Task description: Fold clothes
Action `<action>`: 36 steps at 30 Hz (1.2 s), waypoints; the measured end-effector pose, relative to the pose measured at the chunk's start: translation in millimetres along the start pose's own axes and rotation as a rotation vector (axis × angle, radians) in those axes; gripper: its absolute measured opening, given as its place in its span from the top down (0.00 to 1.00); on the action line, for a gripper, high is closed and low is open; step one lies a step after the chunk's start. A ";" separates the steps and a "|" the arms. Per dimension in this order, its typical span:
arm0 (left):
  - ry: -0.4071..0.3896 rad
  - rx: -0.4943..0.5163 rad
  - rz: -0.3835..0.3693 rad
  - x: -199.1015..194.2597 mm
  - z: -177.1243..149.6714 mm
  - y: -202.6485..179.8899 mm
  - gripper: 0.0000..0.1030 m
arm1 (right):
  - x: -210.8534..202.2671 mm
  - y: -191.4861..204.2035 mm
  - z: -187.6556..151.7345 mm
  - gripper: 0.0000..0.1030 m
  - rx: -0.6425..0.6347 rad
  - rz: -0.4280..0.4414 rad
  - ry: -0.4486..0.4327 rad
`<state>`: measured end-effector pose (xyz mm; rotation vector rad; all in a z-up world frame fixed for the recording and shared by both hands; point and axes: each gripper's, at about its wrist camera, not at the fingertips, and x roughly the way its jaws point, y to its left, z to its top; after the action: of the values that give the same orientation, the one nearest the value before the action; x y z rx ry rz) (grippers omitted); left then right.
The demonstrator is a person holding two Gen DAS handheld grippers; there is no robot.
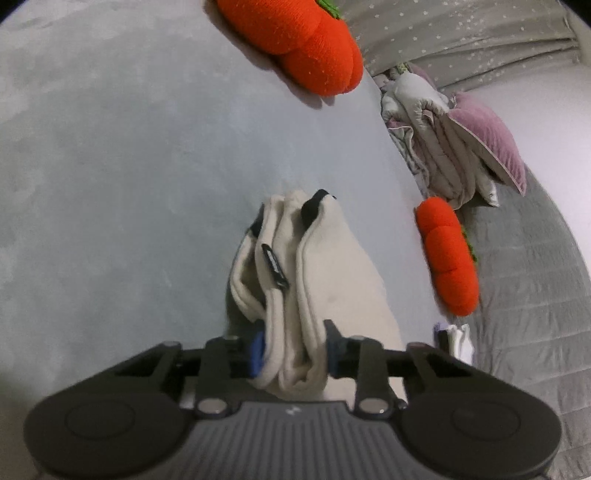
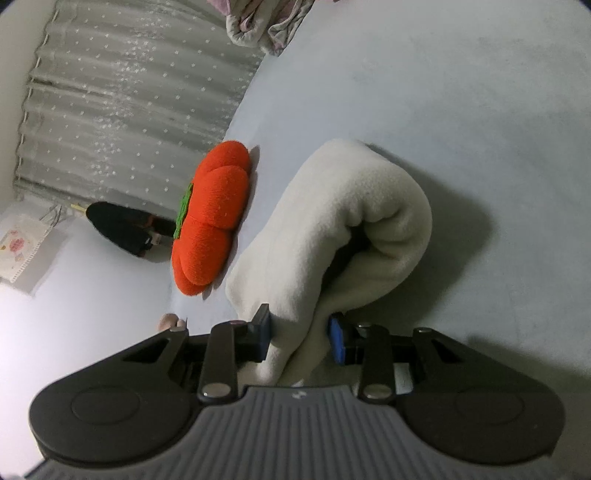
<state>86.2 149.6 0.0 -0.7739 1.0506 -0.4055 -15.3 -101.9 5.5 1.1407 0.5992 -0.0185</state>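
Here, in the left wrist view, the left tongs [image 1: 293,349] are seen pinching a bunched stack of folds of a cream fleece garment [image 1: 314,266], blue pads pressed on either side of the cloth. The garment is stretched away from the tongs over a pale grey-blue bed sheet [image 1: 129,147]; black trim and a small black tag [image 1: 275,267] are visible on its folds. An orange plush pumpkin [image 1: 314,44] is seen at the top, a second orange pumpkin [image 1: 448,254] lies to the right of the garment, apart from it. A heap of pale quilted bedding with a mauve cushion [image 1: 491,144] is seen beyond, against a grey star-print curtain [image 1: 461,33]; a grey quilted cover [image 1: 535,295] lies at right. In the right wrist view, the right tongs [image 2: 301,338] are closed on another part of the same cream fleece garment [image 2: 332,214], which is rolled into a thick curl on the sheet [image 2: 461,92] ahead of the tongs. An orange pumpkin [image 2: 212,218] with a green top lies just left of the garment, and a dark object [image 2: 125,227] is seen beyond it, identity unclear. The star-print curtain [image 2: 129,110] fills the upper left.
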 end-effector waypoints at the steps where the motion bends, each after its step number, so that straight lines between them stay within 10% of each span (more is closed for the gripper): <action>1: 0.002 0.009 0.018 1.4 -0.5 -1.2 0.74 | 0.6 0.6 -0.7 0.65 -0.032 -0.008 0.008; 21: -0.001 0.088 0.079 2.2 0.8 -5.2 0.75 | -32.9 -52.4 92.0 0.27 -0.217 0.064 0.219; 31: 0.004 0.099 0.078 3.4 1.8 -0.4 0.75 | 3.4 -59.4 101.2 0.28 -0.063 0.185 0.371; 36: 0.000 0.122 0.090 4.2 0.5 -3.9 0.74 | 2.6 -53.3 96.3 0.47 -0.104 0.139 0.348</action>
<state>88.8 144.5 0.4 -0.6156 1.0464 -0.3887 12.4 -206.6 -14.0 1.0890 0.8173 0.3333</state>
